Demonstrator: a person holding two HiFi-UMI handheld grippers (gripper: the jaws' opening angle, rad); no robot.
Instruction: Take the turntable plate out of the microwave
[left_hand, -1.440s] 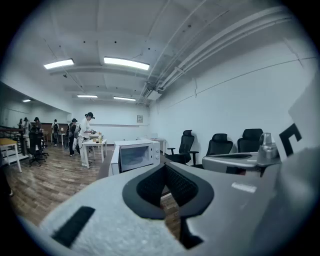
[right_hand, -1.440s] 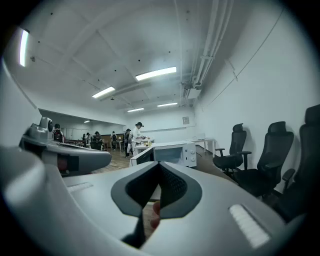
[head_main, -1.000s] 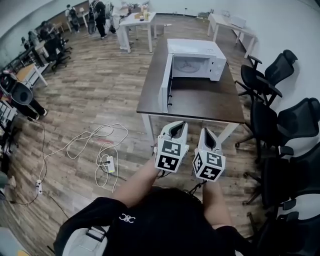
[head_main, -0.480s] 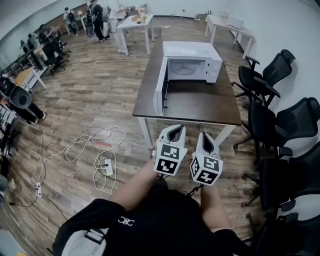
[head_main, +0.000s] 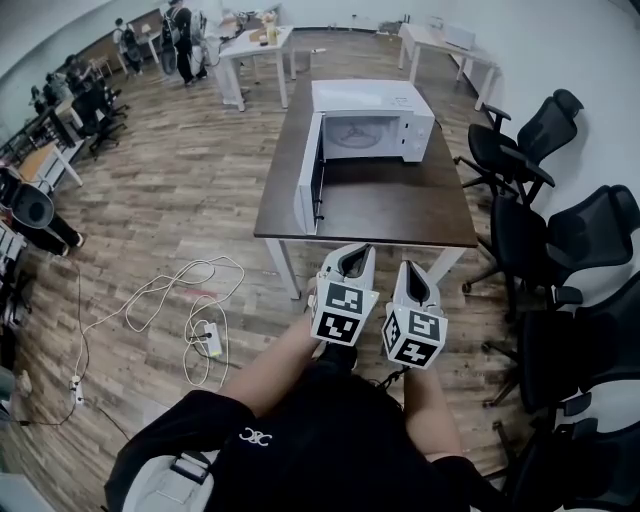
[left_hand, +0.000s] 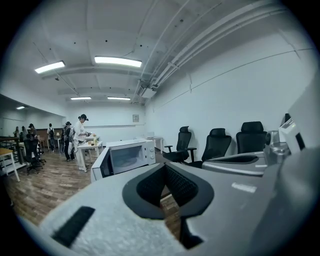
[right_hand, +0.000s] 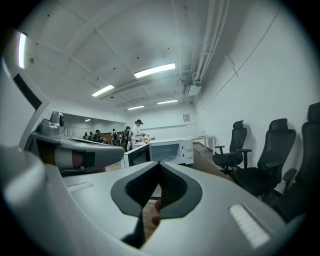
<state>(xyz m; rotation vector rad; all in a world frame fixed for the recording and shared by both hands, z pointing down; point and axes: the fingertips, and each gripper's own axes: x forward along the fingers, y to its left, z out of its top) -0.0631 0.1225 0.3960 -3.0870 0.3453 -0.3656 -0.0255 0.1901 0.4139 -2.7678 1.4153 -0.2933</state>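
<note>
Both closed and empty, the left grey gripper (head_main: 352, 252) and right grey gripper (head_main: 415, 266) hover short of the dark brown desk (head_main: 395, 205); a round glass plate (head_main: 358, 138) seemingly lies inside the open white microwave (head_main: 372, 97)

Head view steeply down, far off; gripper views seemingly level; all share distant microwave (head_main: 370, 98)

You're wearing a black short-sleeved shirt (head_main: 330, 450), its white logo (head_main: 256, 436) at seven o'clock. Your left gripper (head_main: 351, 254) and right gripper (head_main: 413, 268) are bearing black-and-white marker cubes (head_main: 341, 312).
</note>
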